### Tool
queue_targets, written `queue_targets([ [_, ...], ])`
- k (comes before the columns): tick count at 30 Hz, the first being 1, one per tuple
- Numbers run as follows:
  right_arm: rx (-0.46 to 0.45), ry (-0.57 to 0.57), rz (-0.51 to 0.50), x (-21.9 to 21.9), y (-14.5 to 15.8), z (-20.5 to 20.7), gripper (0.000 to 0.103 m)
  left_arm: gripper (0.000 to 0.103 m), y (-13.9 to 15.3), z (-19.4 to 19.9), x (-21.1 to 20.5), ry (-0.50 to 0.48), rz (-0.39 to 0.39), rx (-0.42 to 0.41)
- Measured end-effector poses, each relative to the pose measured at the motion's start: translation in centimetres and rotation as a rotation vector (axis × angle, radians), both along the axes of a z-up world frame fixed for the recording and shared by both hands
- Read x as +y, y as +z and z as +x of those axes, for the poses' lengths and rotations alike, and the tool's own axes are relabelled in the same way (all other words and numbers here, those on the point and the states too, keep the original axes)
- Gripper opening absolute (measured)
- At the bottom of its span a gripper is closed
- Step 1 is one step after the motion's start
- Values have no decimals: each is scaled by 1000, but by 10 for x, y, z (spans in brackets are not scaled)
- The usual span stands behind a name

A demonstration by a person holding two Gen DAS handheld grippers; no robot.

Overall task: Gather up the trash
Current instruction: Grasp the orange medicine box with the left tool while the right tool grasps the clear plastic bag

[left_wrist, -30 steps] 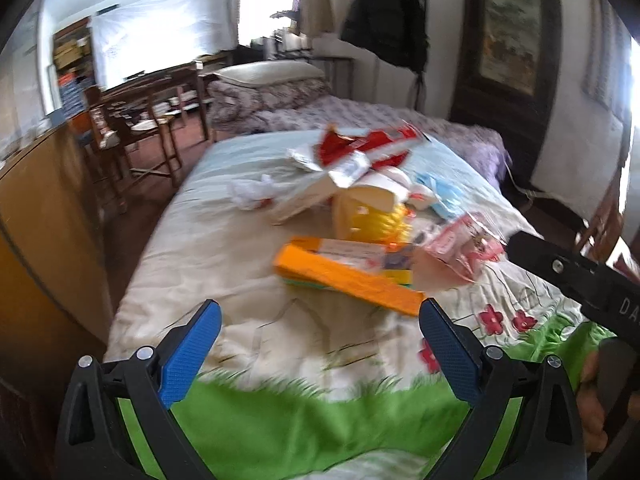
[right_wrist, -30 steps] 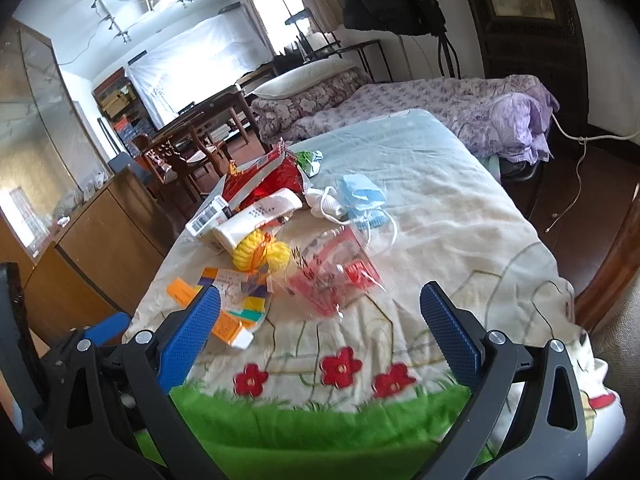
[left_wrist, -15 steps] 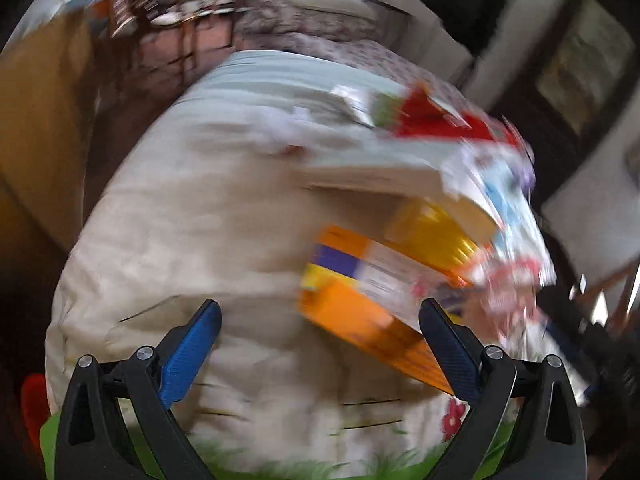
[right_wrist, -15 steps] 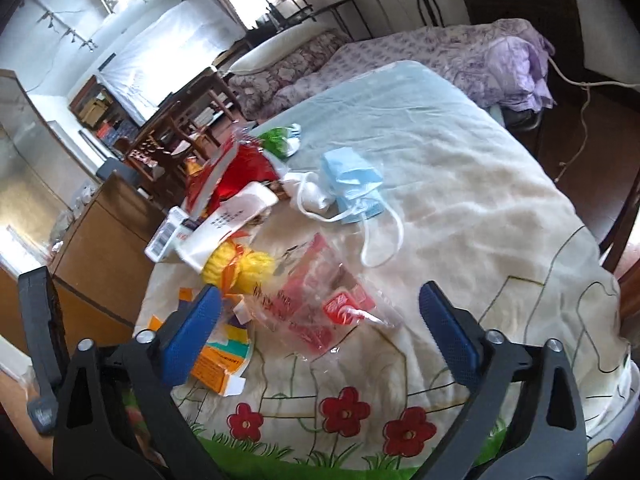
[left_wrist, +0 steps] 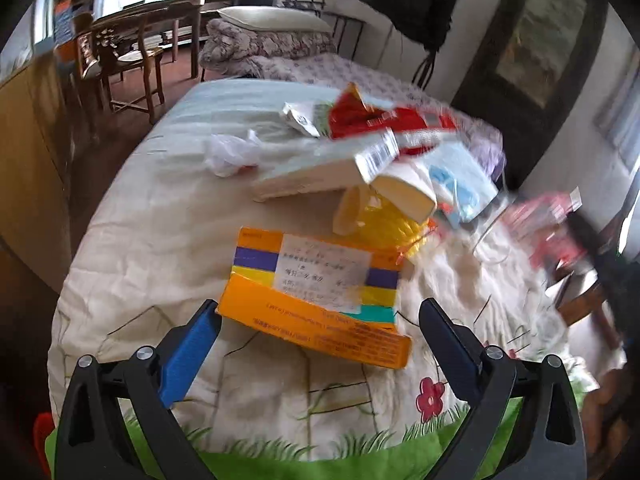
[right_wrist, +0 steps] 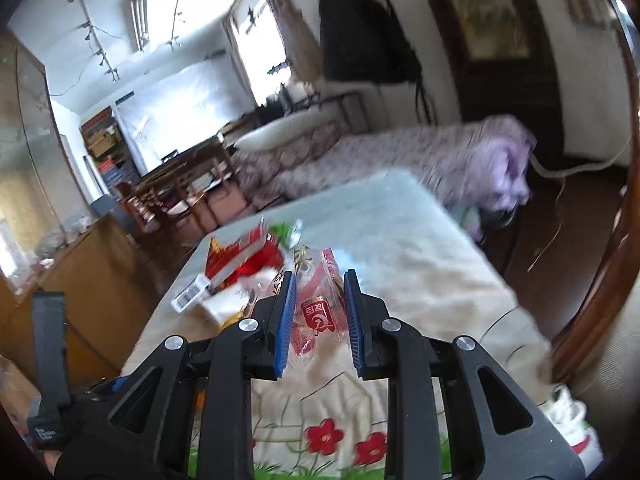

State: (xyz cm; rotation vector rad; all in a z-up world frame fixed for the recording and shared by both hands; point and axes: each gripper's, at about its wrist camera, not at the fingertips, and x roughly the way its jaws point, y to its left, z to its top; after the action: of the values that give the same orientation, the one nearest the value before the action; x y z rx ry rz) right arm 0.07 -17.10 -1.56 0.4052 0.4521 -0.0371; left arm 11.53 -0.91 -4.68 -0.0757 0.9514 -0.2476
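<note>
A cream bedspread with red flowers and green grass border (left_wrist: 160, 240) carries the scattered trash. A flat orange cardboard box with purple and yellow bands (left_wrist: 316, 296), closed, contents unseen, lies just ahead of the left gripper (left_wrist: 320, 320), whose blue jaws stand wide apart, empty. The right gripper (right_wrist: 318, 312) is closing on a clear plastic bag with red print (right_wrist: 318, 316), lifted off the bedspread.

One orange box (left_wrist: 316, 304); one white bag (left_wrist: 230, 154); one blue mask (left_wrist: 460, 182)
</note>
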Motion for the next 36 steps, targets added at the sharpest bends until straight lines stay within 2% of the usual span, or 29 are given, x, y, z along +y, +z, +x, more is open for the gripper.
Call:
queue_targets([
  [4,28,7,-16,3,0,7,26,97,-16,-2,-22,-49,130,36],
  [8,27,14,9,-2,-2,7,28,97,-18,-7,-12,-70,129,38],
  [10,32,20,23,-5,-4,9,28,97,-18,-7,-2,-47,169,79],
  [11,32,19,22,-6,-4,9,28,97,-17,-3,5,-25,219,93],
  [15,25,13,6,-8,-4,9,28,97,11,3,51,106,288,61],
  [16,27,10,6,-6,-5,8,28,97,17,4,62,135,274,56],
  [18,30,10,13,-7,-5,9,28,97,20,3,68,119,204,74],
  [21,32,13,20,-8,-7,7,28,97,9,-1,52,6,42,142],
  [23,33,13,21,-8,-7,8,28,97,-3,4,35,-31,-84,212],
  [25,35,14,27,-8,-8,8,28,97,-13,13,20,-22,-123,236],
  [27,37,16,31,-9,-9,8,28,95,-17,17,9,-3,-117,219],
  [29,37,19,29,-9,-9,9,28,74,-17,24,5,23,-121,190],
  [30,37,19,27,-9,-9,9,28,51,-16,28,6,31,-117,172],
  [31,37,20,26,-9,-9,9,28,33,-14,30,8,30,-130,161],
  [33,36,21,26,-8,-9,9,28,20,-10,26,18,21,-223,160],
  [36,35,29,23,-8,-9,9,28,16,-1,17,30,41,-214,106],
])
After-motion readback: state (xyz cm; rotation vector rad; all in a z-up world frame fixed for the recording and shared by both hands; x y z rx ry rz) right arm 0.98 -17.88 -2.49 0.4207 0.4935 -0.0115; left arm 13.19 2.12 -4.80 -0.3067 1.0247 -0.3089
